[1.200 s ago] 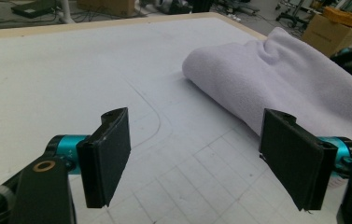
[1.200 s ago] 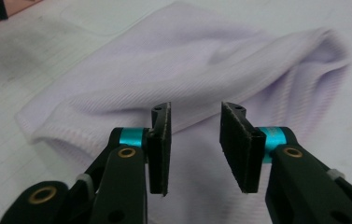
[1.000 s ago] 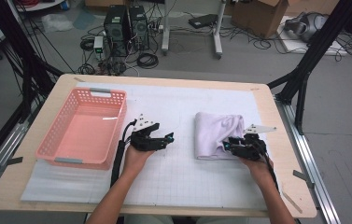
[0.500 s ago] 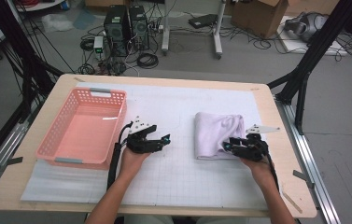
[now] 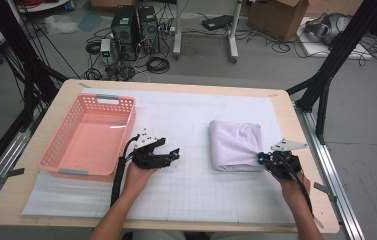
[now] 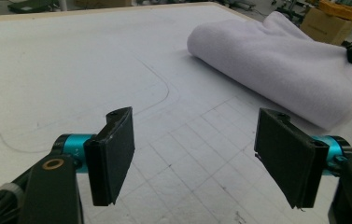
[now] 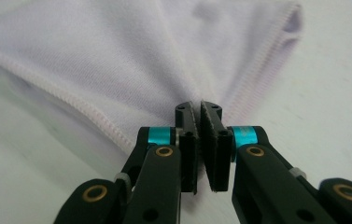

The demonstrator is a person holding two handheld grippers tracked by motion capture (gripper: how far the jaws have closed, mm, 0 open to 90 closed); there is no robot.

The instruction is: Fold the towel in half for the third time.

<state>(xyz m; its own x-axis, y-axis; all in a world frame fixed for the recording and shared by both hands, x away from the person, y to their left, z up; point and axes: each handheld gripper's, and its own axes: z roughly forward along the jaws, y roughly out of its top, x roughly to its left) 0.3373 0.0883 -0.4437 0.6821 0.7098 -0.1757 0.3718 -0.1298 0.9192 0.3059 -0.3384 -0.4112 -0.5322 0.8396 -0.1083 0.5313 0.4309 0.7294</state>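
A folded white towel [image 5: 236, 145] lies on the white grid mat, right of centre. My right gripper [image 5: 262, 159] sits at its near right corner. In the right gripper view its jaws [image 7: 200, 140] have just been closing and now pinch a fold of the towel [image 7: 117, 60] between the pads. My left gripper [image 5: 176, 153] rests on the mat between the basket and the towel, pointing right. In the left gripper view it [image 6: 197, 154] stands open with nothing between its pads, and the towel [image 6: 281, 70] lies ahead of it.
A pink plastic basket [image 5: 131, 125] stands empty on the table's left side, close to my left hand. The wooden table edge [image 5: 296, 130] runs just right of the towel. Black frame legs and cables stand beyond the table.
My right gripper has closed on the towel's near right corner and shifted slightly to the right. The left gripper has hardly moved.
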